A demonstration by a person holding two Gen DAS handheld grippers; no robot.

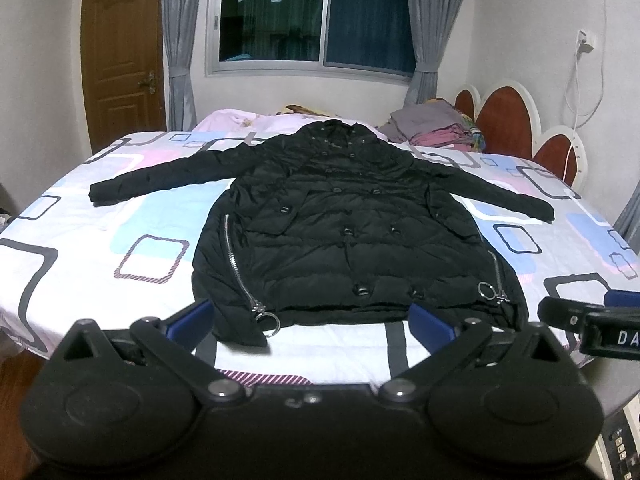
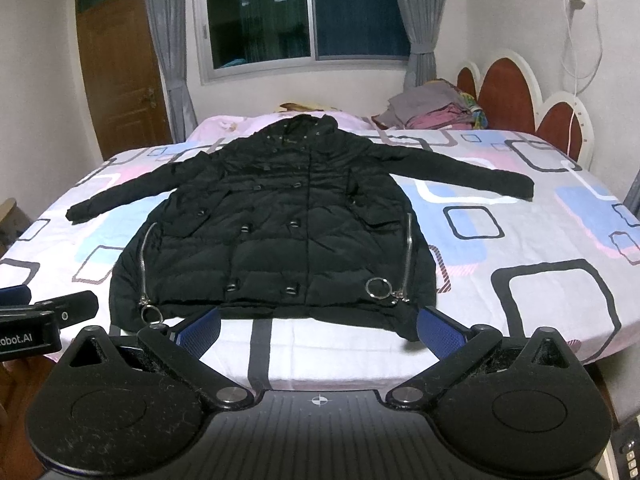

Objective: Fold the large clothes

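On patterned bed (image 1: pixel 80 248), black coat (image 1: pixel 344 224) flat, clothes pile (image 1: pixel 436 128) behind, both tools (image 1: pixel 316 322) (image 2: pixel 320 326) wide open, empty.

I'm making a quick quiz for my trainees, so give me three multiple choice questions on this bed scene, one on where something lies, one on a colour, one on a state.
1. Where is the pile of folded clothes?
A. at the far side of the bed, near the headboard
B. on the coat
C. on the floor

2. What colour is the coat?
A. red
B. black
C. white

3. How does the coat lie?
A. folded in half
B. rolled up
C. spread flat, both sleeves out

Answers:
1 A, the pile sits on the bed beyond the coat's right sleeve, beside the headboard.
2 B, it is black with silver zips.
3 C, the sleeves stretch out to both sides, front up.
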